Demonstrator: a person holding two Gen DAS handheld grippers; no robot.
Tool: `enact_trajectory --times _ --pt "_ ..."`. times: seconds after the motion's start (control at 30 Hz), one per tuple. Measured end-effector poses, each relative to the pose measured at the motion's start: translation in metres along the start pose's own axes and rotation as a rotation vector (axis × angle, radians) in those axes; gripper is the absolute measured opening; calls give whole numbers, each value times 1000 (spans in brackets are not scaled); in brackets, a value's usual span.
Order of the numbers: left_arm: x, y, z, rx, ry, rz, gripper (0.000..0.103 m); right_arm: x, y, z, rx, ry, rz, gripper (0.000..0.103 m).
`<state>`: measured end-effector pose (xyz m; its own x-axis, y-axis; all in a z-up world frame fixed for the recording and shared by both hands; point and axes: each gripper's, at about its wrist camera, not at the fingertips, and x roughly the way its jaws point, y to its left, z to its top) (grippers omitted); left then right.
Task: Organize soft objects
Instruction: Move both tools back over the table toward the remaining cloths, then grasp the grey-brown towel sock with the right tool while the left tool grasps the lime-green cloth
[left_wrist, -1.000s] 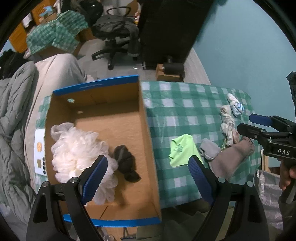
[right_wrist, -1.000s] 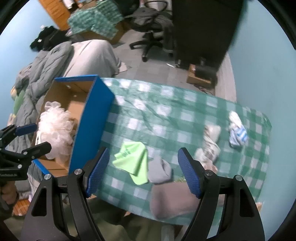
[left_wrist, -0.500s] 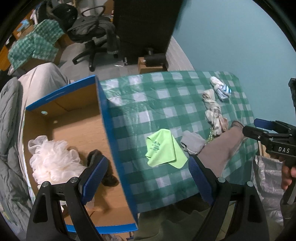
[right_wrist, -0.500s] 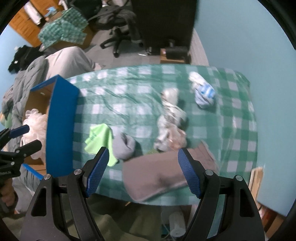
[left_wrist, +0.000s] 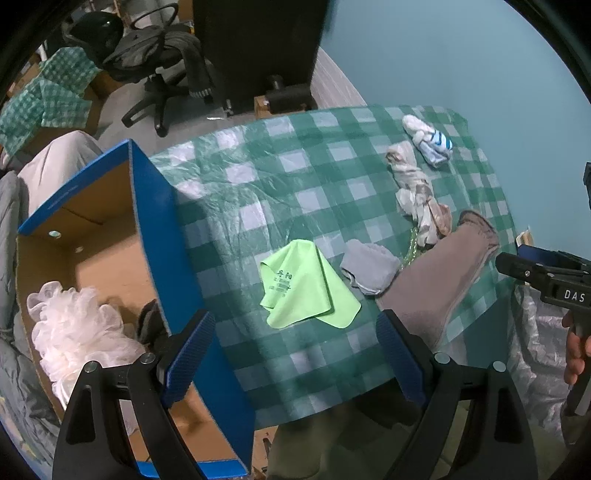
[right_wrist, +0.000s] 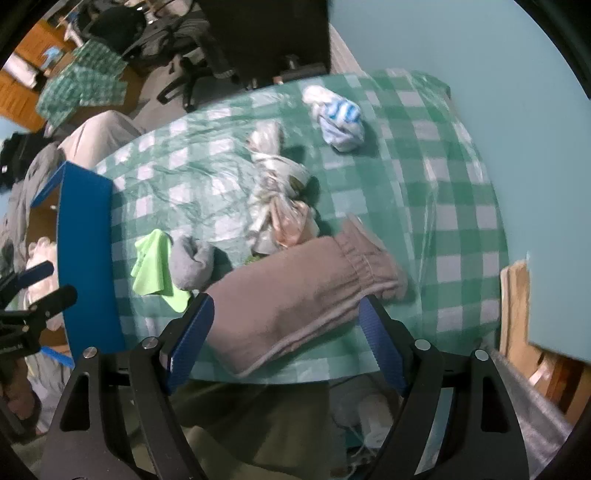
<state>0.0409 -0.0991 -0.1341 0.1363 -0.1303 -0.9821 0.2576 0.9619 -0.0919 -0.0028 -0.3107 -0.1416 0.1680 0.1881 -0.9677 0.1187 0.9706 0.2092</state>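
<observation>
Hovering: left gripper (left_wrist: 295, 350) wide, empty, above crinkled checked tablecloth (left_wrist: 295, 192) | right gripper (right_wrist: 284, 332) jaws just opening, empty, over folded brown fleece trousers (right_wrist: 295, 291) | smooth lime cloth (left_wrist: 303, 288) beside balled grey sock (left_wrist: 369, 267) | frilly white sponge (left_wrist: 70, 328) inside cardboard box (left_wrist: 159, 229)

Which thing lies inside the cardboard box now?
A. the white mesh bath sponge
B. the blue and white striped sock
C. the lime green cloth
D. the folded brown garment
A: the white mesh bath sponge sits in the cardboard box, while the other things lie outside it on the checked tablecloth.
</observation>
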Motion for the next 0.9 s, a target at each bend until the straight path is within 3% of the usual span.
enact_trajectory --times 0.27,0.9 --pt "21 -9 2 9 24 -2 90 29 -22 -7 133 46 18 82" --pt "77 -4 7 -78 109 3 90 76 -39 -1 306 96 58 82"
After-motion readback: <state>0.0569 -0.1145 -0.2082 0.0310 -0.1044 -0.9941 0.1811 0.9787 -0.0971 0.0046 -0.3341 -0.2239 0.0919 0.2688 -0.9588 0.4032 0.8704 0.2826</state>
